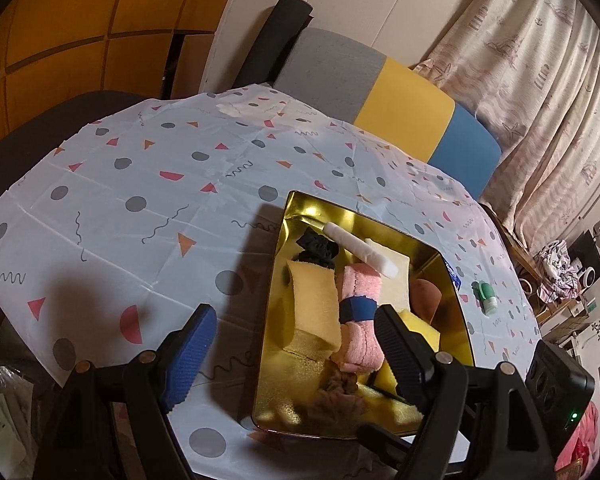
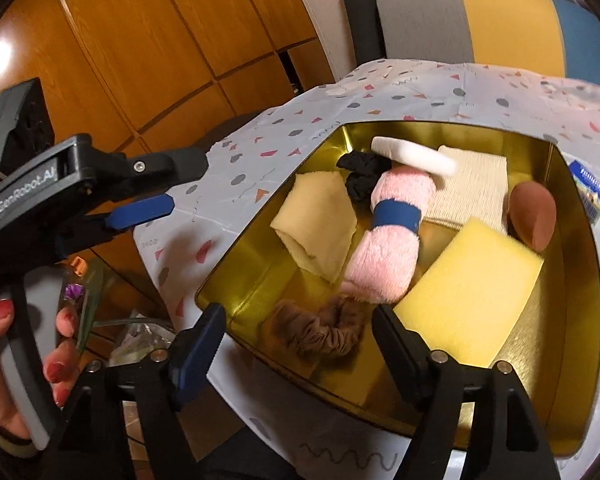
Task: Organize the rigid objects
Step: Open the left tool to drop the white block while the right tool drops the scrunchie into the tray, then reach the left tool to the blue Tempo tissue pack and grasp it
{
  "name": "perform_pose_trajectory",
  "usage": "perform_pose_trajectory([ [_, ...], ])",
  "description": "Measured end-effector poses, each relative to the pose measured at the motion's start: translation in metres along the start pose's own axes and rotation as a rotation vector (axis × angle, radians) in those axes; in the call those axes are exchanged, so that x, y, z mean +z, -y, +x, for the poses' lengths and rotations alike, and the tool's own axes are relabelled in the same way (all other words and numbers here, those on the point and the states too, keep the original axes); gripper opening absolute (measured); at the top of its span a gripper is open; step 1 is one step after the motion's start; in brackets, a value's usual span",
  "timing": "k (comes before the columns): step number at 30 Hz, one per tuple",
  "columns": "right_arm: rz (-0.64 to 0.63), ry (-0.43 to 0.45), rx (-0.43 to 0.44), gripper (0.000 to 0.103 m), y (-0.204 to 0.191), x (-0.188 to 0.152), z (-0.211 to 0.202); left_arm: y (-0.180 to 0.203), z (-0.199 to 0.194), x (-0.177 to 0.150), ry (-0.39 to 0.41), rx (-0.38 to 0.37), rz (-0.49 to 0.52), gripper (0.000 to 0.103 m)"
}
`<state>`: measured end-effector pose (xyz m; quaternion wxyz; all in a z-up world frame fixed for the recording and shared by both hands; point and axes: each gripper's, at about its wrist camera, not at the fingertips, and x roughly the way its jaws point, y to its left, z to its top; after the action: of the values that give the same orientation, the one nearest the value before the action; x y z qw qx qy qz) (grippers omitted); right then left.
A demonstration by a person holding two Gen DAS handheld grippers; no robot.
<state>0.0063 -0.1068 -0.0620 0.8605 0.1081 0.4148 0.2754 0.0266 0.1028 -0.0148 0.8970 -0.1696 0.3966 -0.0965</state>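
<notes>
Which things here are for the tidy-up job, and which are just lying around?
For the job:
gold tin
pink rolled towel
yellow sponge
white comb
brown scrunchie
black scrunchie
small green bottle

Just lying around:
patterned tablecloth
striped chair
curtain
wooden cupboard

Open gold tin on the table, packed with sponges and a pink roll (blue-banded).
</notes>
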Motion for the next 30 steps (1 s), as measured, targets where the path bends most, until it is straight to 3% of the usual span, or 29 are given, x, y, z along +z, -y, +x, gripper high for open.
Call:
perform_pose_trajectory([
  [8, 0.044, 0.102, -0.035, 0.077, 0.017, 0.0, -0.042, 0.013, 0.006, -0.003, -0.018, -0.059, 0.006, 0.082],
  [15, 0.09, 0.199, -0.16, 0.079, 0.056, 0.002, -0.088, 0.052, 0.018, -0.008, -0.062, -0.088, 0.088, 0.082],
  [30, 0.351, 0.201, -0.404, 0.079, 0.192, -0.048, -0.148, 0.182, 0.054, -0.029, -0.198, -0.226, 0.249, 0.082],
])
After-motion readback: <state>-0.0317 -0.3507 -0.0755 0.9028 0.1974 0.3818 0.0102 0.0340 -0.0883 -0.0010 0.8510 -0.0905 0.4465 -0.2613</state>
